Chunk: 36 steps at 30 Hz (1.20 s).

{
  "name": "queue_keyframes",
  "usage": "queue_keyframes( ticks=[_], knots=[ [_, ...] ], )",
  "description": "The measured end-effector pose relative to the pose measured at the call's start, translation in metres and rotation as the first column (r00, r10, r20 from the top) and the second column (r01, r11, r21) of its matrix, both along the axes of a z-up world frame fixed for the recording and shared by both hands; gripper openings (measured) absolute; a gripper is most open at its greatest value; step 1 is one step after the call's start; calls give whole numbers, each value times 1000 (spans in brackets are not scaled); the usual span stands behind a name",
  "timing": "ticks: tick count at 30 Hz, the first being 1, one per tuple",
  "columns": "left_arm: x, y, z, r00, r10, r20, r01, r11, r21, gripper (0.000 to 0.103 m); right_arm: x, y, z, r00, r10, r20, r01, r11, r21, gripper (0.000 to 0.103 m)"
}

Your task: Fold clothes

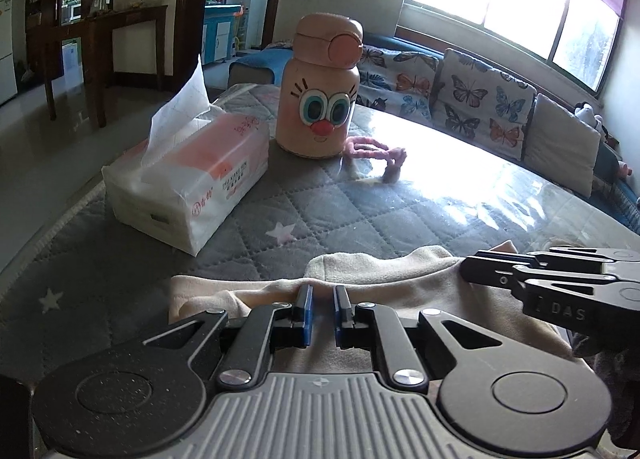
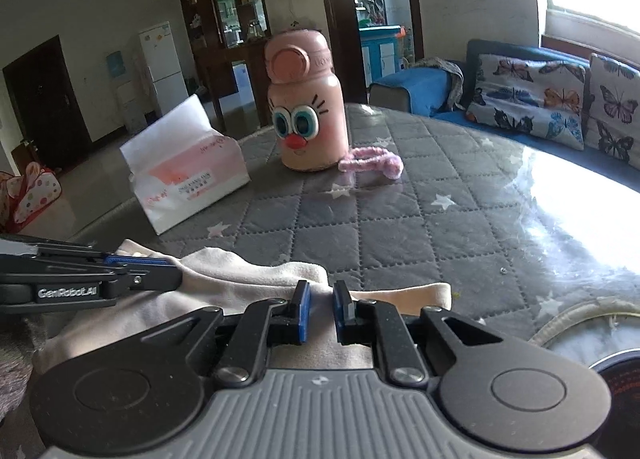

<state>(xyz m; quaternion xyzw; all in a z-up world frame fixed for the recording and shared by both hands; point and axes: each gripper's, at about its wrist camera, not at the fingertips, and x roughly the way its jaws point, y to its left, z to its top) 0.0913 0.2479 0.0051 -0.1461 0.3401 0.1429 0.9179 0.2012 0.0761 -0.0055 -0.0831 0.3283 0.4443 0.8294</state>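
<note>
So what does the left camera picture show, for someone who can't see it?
Left gripper pinches a cream cloth on a grey quilted table; right gripper rests on it too. Behind stand a pink bottle and tissue pack.

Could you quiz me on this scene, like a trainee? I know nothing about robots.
1. True or false: the pink bottle stands upright.
2. Which lies nearer both claws: A) tissue pack B) cream garment C) pink fuzzy cord?
3. Fill in: each claw's jaws are set around a fold of the ____.

Key: 1 true. 2 B. 3 garment; left claw and right claw both close narrowly on it.
</note>
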Motion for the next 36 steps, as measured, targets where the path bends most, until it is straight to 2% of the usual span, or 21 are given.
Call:
queue_keyframes(
  ticks=[11,16,17,24,28,31,34,36],
  knots=[
    [-36,-21,16,997,-61,37,60,998,5,12,-52,-10,15,989,144,39,-142,989,-45,16],
    [-59,-34,10,996,-85,27,85,996,2,12,-77,-12,11,981,188,41,-185,980,-74,18],
    [-64,-37,9,996,-89,24,89,996,2,12,-84,-13,11,980,193,51,-188,979,-80,22],
    [-87,-45,2,996,-85,22,85,996,-1,12,-122,-20,5,962,254,96,-243,963,-115,24],
    [-98,-44,0,998,-65,25,65,998,-27,12,-128,-32,9,966,242,89,-235,968,-87,25],
    [-104,-44,-2,998,-52,25,53,998,-42,12,-125,-48,12,978,189,91,-183,981,-65,26],
    [-109,-45,-3,999,-42,29,43,998,-53,15,-118,-62,12,987,135,83,-130,989,-65,27],
    [-112,-46,-2,999,-38,34,40,997,-58,20,-113,-71,11,992,99,75,-94,994,-61,27]
  ],
)
